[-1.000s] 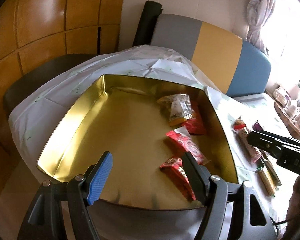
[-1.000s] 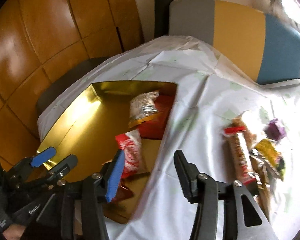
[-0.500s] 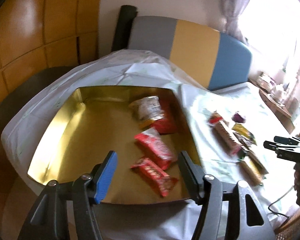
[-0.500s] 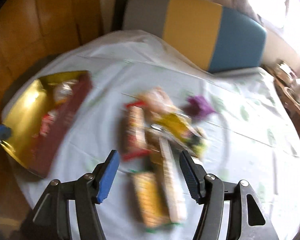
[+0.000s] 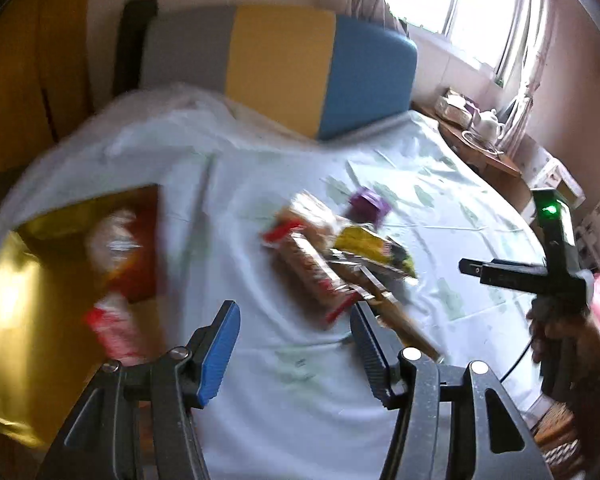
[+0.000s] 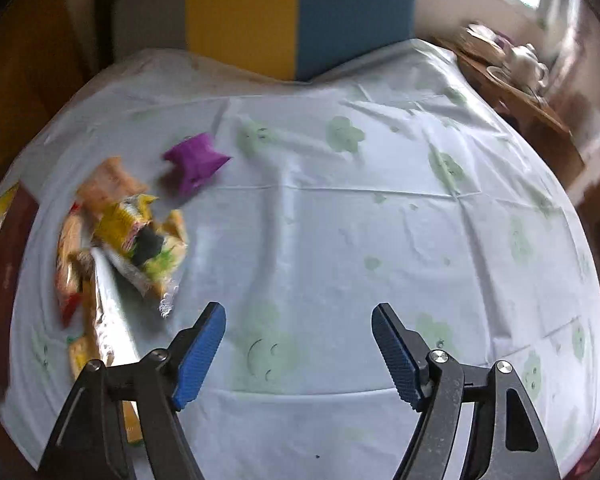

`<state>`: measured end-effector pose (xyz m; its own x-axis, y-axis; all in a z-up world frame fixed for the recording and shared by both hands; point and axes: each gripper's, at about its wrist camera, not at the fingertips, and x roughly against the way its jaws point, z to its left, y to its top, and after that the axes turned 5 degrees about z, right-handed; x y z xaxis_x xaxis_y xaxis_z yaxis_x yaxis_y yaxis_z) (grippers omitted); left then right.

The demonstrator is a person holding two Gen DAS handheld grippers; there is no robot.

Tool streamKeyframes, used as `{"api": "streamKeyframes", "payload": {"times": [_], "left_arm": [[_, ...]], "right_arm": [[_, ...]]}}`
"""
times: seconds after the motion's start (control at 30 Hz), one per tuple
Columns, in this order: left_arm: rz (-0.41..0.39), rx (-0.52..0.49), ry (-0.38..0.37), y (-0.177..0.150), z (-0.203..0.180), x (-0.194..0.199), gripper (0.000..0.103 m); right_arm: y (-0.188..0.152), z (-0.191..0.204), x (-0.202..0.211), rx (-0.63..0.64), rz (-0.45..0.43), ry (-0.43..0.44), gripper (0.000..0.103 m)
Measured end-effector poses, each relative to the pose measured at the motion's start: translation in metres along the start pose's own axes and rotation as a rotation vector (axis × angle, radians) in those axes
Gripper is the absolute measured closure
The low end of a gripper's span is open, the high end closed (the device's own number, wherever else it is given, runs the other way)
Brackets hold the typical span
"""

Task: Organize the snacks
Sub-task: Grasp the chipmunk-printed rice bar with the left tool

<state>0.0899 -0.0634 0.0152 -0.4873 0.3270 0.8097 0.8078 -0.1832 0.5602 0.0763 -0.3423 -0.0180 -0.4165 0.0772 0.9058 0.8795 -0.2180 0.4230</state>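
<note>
A few red and clear packets already lie in the shallow gold metal tin (image 5: 16, 320). Beside it, a heap of mixed snack packets (image 5: 340, 256) waits on the cloth-covered worktop (image 6: 340, 220). Left tongs (image 5: 294, 344) released, empty; right tongs (image 6: 298, 344) empty, jaws opening.

A pale cloth printed with green smiling flowers (image 6: 380, 216) is spread over the bench; a grey, yellow and blue padded backrest (image 5: 284, 64) is seen behind it.

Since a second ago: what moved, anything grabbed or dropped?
Both views swung away from the gold tin toward the loose snack pile on the tablecloth. Left gripper narrowed, empty; right gripper is opening, empty. Nothing grabbed or dropped. Tin's snacks and the pile stayed put.
</note>
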Motion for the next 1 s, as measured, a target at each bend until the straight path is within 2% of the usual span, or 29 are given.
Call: {"api": "streamKeyframes", "payload": {"times": [0.13,0.23,0.4,0.67,0.7,0.73,0.8,0.87,1.0], "left_arm": [[0.087,0.053,0.024,0.019,-0.009,-0.048,0.048],[0.115,0.094,0.068,0.031,-0.007,-0.075,0.049],[0.145,0.183,0.040,0.044,-0.002,-0.102,0.049],[0.178,0.155,0.113,0.049,-0.008,-0.139,0.050],[0.156,0.131,0.125,0.047,-0.010,-0.138,0.052],[0.145,0.106,0.147,0.043,-0.012,-0.136,0.065],[0.129,0.080,0.156,0.036,-0.013,-0.129,0.073],[0.126,0.074,0.134,0.024,-0.012,-0.120,0.073],[0.113,0.010,0.140,-0.011,-0.015,-0.098,0.073]], "right_arm": [[0.006,-0.004,0.003,-0.042,0.000,0.046,0.026],[0.007,-0.001,0.008,-0.036,-0.008,0.073,0.025],[0.009,0.005,0.013,-0.023,-0.021,0.108,0.025],[0.011,0.012,0.021,-0.010,-0.030,0.141,0.024],[0.011,0.013,0.021,-0.006,-0.031,0.143,0.024],[0.011,0.013,0.021,-0.003,-0.032,0.144,0.024],[0.011,0.014,0.021,0.001,-0.031,0.142,0.024],[0.010,0.013,0.021,0.002,-0.036,0.140,0.024],[0.011,0.010,0.022,-0.003,-0.043,0.132,0.024]]}}
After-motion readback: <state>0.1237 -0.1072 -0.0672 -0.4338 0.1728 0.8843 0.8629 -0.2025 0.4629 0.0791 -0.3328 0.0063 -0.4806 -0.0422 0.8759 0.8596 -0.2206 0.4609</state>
